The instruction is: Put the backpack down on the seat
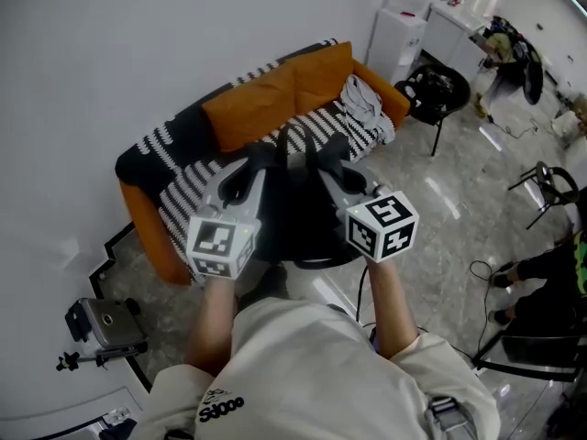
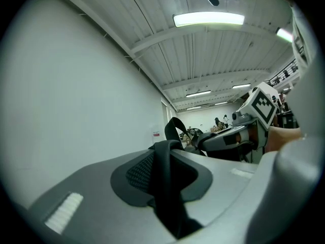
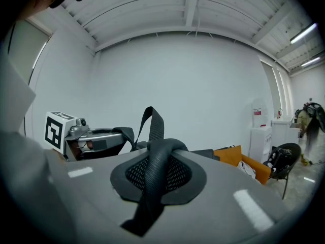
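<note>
An orange sofa (image 1: 147, 223) is set against the white wall on a glossy, grey marbled floor (image 1: 440, 236). Its seat and part of its back are covered by a black-and-white striped throw (image 1: 183, 186). Two orange cushions (image 1: 275, 94) are propped along the back. A crumpled pale cloth (image 1: 364, 104) is left on the seat at the sofa's right end, by the armrest. On the floor, a black chair (image 1: 438, 90) is placed just beside that armrest, and a white cabinet (image 1: 399, 35) is set behind it by the wall. Black cables (image 1: 481, 269) are trailed across the tiles at the right. A grey device on a small stand (image 1: 103, 324) is seen low down near the sofa's left end.
</note>
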